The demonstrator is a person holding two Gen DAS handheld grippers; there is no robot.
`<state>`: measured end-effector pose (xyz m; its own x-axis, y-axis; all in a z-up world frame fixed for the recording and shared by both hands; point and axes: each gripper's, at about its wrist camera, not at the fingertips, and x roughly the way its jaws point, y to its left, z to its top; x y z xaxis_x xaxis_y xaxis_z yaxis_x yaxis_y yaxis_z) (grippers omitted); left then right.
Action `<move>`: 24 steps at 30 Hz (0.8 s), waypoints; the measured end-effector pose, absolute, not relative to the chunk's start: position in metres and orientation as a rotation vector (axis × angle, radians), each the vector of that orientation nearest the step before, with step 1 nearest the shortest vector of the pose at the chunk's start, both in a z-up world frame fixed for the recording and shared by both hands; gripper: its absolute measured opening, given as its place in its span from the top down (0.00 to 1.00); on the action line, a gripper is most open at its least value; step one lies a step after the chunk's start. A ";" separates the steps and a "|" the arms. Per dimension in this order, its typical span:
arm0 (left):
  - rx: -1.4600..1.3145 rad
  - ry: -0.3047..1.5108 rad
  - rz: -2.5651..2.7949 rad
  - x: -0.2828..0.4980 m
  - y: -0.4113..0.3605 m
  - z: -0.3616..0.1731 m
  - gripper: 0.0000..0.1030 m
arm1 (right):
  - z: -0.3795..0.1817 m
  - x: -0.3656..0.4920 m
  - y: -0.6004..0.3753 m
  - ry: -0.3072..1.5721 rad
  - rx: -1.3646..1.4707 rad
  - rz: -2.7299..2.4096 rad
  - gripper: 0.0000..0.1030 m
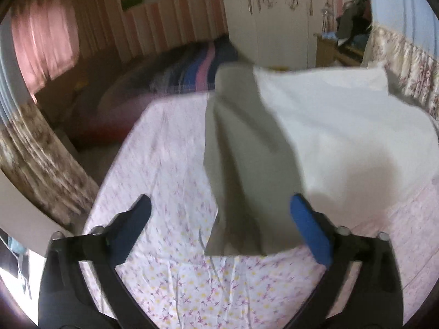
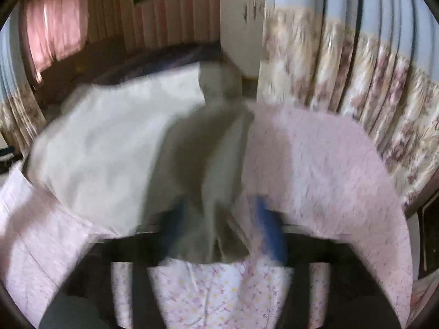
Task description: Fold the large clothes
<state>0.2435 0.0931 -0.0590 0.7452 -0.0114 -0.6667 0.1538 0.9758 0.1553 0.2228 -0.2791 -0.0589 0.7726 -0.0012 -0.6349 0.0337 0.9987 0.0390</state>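
Right tool (image 2: 219,233) pinches grey garment (image 2: 192,164), lifting edge toward 12 o'clock for fold over bed (image 2: 315,164). Left tool (image 1: 219,224) spread wide, empty, garment's near hem between its fingers.

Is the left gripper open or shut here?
Open. The left gripper has its jaws spread wide over the floral bedsheet, with the grey-white garment lying between them, ungripped.

Dim indoor light, pink glow through curtains (image 1: 46,38), heavy motion blur, fisheye-bent edges.
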 end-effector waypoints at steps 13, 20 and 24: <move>0.089 0.806 -0.208 0.296 0.030 -0.054 0.03 | -0.059 0.298 -0.232 0.690 0.030 0.069 0.22; 0.078 0.935 -0.191 0.330 0.031 -0.106 0.03 | -0.113 0.342 -0.249 0.908 0.048 0.029 0.21; 0.161 0.930 -0.161 0.334 0.021 -0.113 0.03 | -0.119 0.353 -0.252 0.938 0.042 0.009 0.15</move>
